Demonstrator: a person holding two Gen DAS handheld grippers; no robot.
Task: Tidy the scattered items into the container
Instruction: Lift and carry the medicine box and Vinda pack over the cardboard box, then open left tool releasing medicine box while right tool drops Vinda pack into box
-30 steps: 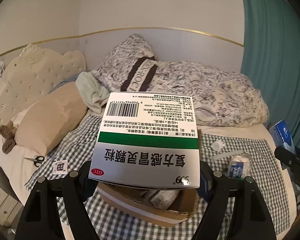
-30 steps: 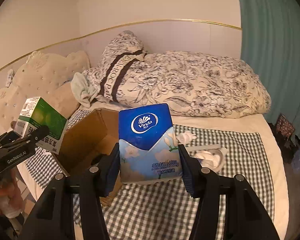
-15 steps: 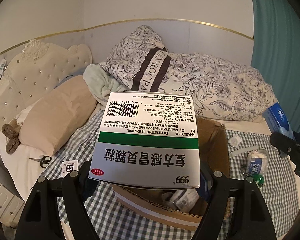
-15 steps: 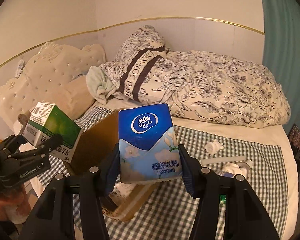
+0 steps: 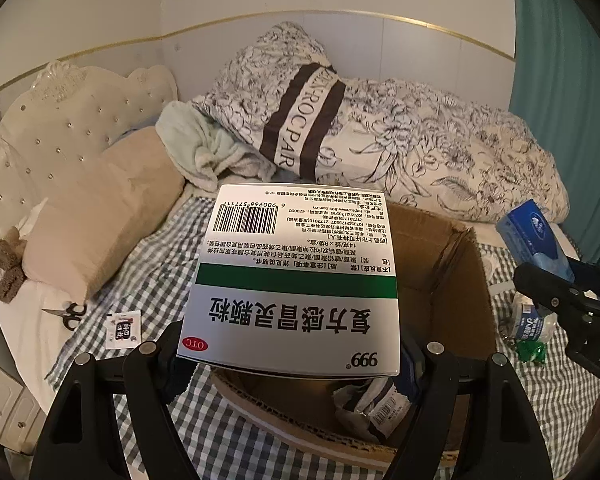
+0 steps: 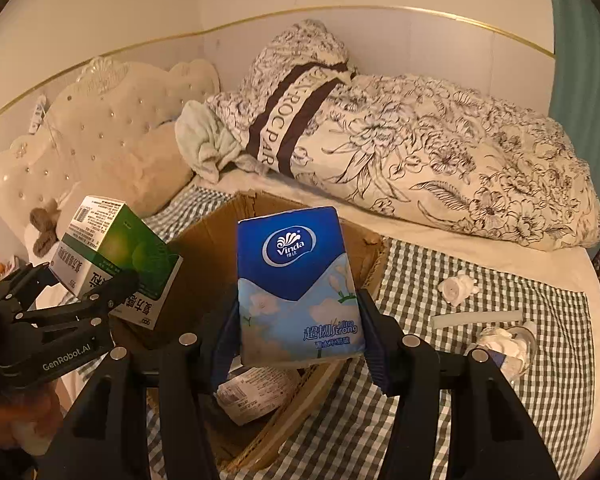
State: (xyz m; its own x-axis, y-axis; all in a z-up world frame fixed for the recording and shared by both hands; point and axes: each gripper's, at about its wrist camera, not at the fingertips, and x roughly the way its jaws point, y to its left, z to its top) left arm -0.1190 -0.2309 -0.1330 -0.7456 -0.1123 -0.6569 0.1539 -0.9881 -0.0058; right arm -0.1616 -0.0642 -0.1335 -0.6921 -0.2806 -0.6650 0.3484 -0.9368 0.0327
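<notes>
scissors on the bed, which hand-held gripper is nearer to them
Left. The scissors lie near the pillow, just beyond the left hand-held gripper, which holds the medicine box. The right hand-held gripper, holding the tissue pack, is across the cardboard box from them.

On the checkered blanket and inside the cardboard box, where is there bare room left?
Free: the checkered blanket between the sachet and the cardboard box; also the strip between the box and the crumpled tissue. Crowded: by the white stick and tissue-filled cup.
</notes>
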